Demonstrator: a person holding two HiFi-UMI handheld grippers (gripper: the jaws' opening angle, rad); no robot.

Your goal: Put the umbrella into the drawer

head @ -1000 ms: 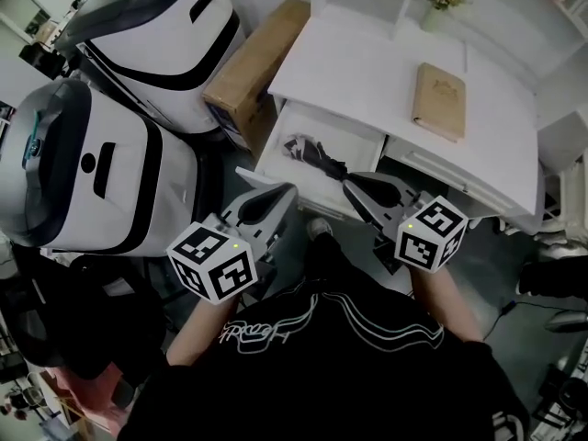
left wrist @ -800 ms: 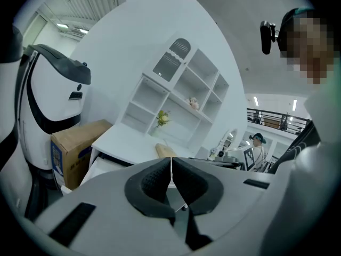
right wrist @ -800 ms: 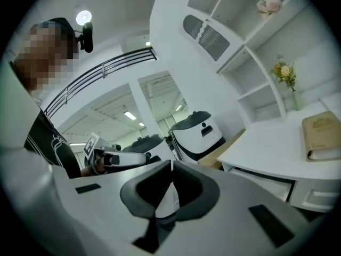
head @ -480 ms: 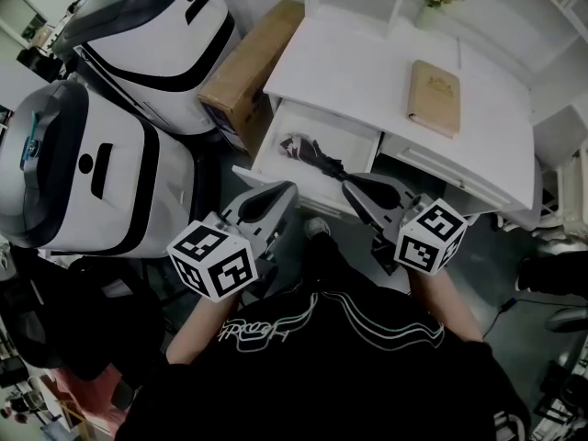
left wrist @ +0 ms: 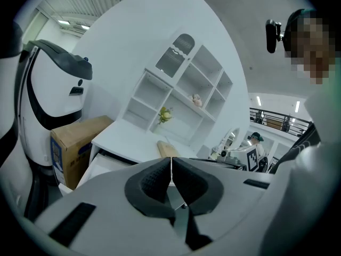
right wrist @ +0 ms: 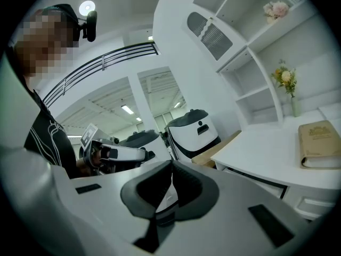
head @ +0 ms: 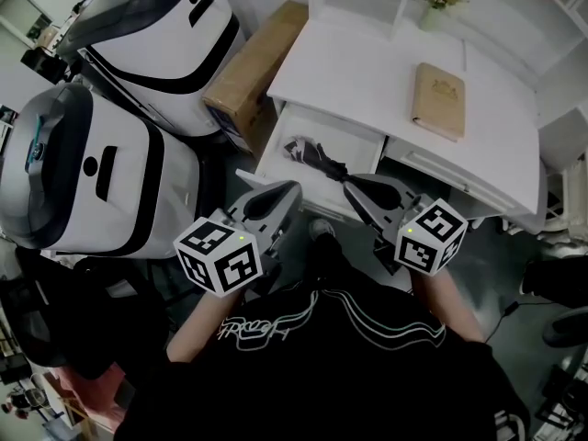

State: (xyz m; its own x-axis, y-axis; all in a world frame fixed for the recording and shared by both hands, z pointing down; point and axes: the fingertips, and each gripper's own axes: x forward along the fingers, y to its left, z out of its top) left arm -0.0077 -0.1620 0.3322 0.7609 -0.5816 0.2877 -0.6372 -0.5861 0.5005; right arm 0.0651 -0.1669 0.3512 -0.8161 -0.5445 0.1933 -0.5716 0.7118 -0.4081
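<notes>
Desk (head: 367,62) first: its drawer (head: 360,143) stands pulled out toward me, and that open tray is why the folded black umbrella (head: 310,153) can lie flat inside it, toward the drawer's left end, so I judge the placing itself done. My left gripper (head: 290,189) and my right gripper (head: 349,184) hover just short of the drawer's front edge, apart from the umbrella. Both have their jaws pressed together on nothing, which suits two closed noses ready to nudge the drawer front if it is to be shut.
</notes>
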